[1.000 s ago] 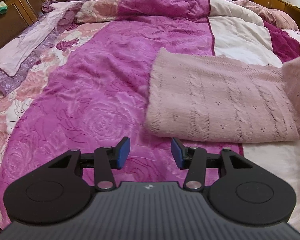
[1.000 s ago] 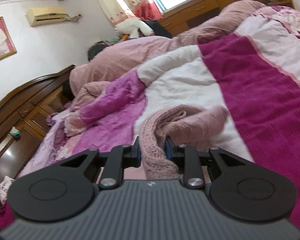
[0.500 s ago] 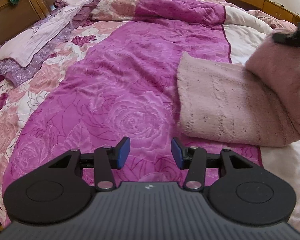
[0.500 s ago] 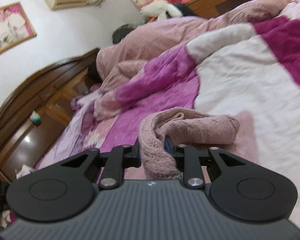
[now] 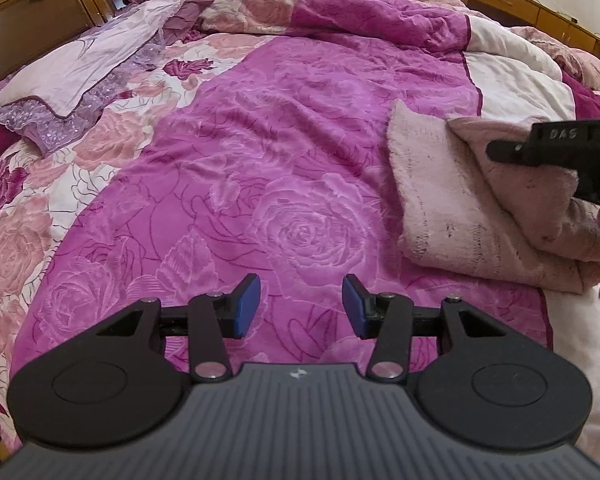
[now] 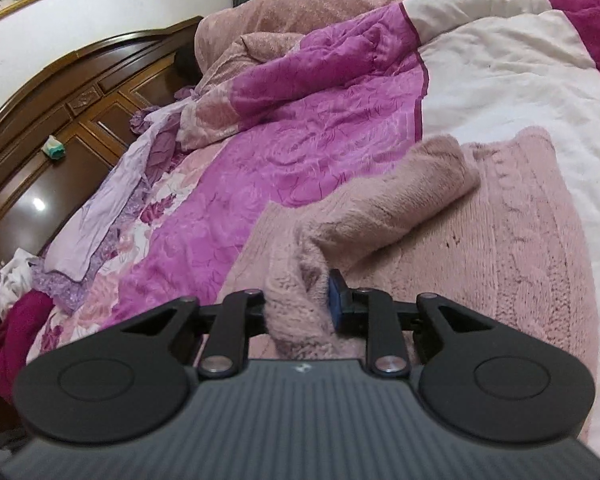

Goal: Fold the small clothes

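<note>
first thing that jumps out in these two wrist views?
The right gripper, low in the right wrist view, is clamped on a fold of the pale pink knit garment, doubling it over the part lying flat on the bed. Behind it, the magenta rose-print quilt fills most of the left wrist view. The left gripper hangs open over that quilt, nothing between its fingers.

Fuzzy knitted pink sweater (image 6: 512,240) on a sheeny embossed quilt (image 5: 284,168) — glossy wooden headboard (image 6: 60,128) behind.
</note>
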The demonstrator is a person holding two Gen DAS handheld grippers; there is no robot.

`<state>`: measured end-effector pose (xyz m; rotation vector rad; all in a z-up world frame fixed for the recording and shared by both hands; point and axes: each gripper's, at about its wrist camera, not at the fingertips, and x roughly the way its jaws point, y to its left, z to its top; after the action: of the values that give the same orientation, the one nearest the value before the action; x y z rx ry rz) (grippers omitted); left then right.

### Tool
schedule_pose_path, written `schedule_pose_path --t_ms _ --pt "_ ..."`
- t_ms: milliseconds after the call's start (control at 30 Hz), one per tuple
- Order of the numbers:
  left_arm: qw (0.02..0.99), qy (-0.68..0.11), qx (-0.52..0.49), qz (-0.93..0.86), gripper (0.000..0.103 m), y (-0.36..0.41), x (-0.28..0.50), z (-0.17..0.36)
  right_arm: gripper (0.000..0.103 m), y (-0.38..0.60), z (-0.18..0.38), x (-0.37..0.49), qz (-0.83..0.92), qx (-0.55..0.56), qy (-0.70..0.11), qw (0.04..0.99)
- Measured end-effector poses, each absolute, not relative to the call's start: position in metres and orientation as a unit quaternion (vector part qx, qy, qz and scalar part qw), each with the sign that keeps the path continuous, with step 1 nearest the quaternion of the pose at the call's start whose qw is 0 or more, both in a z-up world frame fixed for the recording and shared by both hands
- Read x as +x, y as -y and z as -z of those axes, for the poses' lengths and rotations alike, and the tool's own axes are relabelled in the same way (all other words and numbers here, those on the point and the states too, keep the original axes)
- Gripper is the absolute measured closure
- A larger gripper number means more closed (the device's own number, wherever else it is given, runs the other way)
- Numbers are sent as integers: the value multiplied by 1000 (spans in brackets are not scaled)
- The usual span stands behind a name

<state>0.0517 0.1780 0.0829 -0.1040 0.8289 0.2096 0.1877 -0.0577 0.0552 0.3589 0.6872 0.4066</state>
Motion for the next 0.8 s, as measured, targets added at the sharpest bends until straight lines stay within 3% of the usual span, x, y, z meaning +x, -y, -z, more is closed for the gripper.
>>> schedule_pose_path --t_ms 233,467,600,733,800 --pt "908 -399 -64 -108 50 -189 47 -84 78 32 -74 179 -223 162 -328 904" --pt "908 -400 -67 -109 50 -191 41 -85 73 4 -50 171 -211 119 -349 905" --pt "908 -399 -62 -113 50 -192 37 -85 64 19 -59 154 -228 155 -338 900" --pt "907 -398 -70 -114 50 -193 32 -86 62 40 -71 130 -250 192 -318 894" --pt "908 -397 -70 -112 50 -191 30 -88 55 49 -77 117 -246 193 -304 900"
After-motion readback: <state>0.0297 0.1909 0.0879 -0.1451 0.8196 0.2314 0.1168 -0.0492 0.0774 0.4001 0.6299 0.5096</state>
